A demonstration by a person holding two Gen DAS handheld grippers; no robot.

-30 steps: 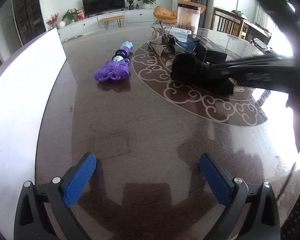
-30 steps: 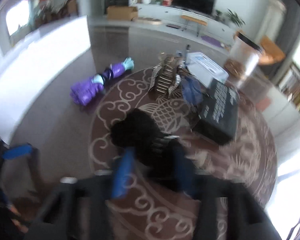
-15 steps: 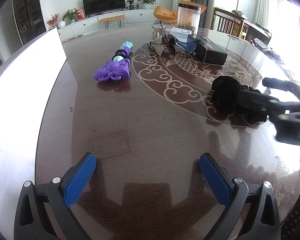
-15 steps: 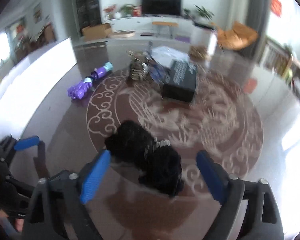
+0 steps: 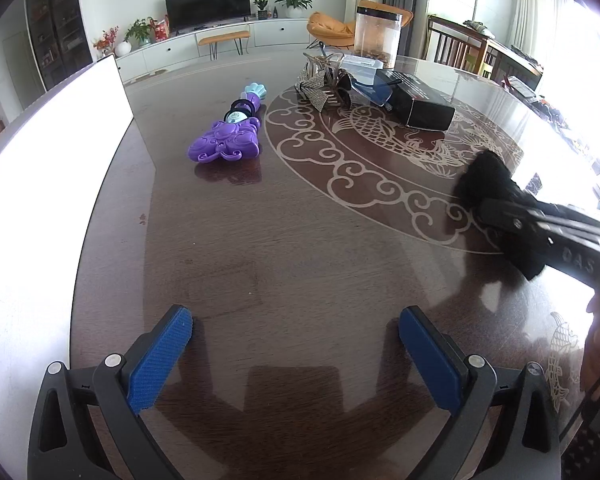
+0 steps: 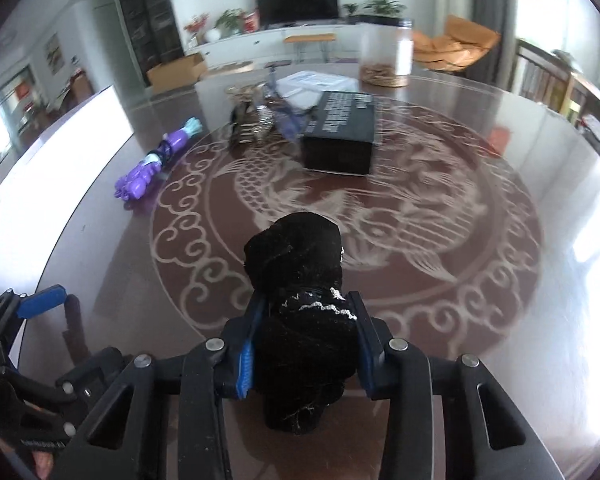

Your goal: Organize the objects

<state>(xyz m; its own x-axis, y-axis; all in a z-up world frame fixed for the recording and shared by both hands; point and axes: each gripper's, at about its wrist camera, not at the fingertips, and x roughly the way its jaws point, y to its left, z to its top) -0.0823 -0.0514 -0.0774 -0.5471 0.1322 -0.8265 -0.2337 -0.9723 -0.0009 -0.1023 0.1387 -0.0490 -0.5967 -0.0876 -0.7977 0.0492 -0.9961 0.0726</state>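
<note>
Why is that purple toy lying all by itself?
The purple toy lies on its side, apart from the pile near the black box. The right gripper has just closed on a black fuzzy bundle; the left gripper is open and holds nothing.

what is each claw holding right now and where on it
Right claw is closed on the black fuzzy bundle, around its middle. Left claw is open and holds nothing.

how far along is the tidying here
Early, by the look of it. In hand: the right tongs, which have just been closing, are shut on the black cloth bundle. Left tongs are open and empty. Left to do: the purple toy, black box and the pile behind it are scattered on the table. Nothing looks sorted yet.
</note>
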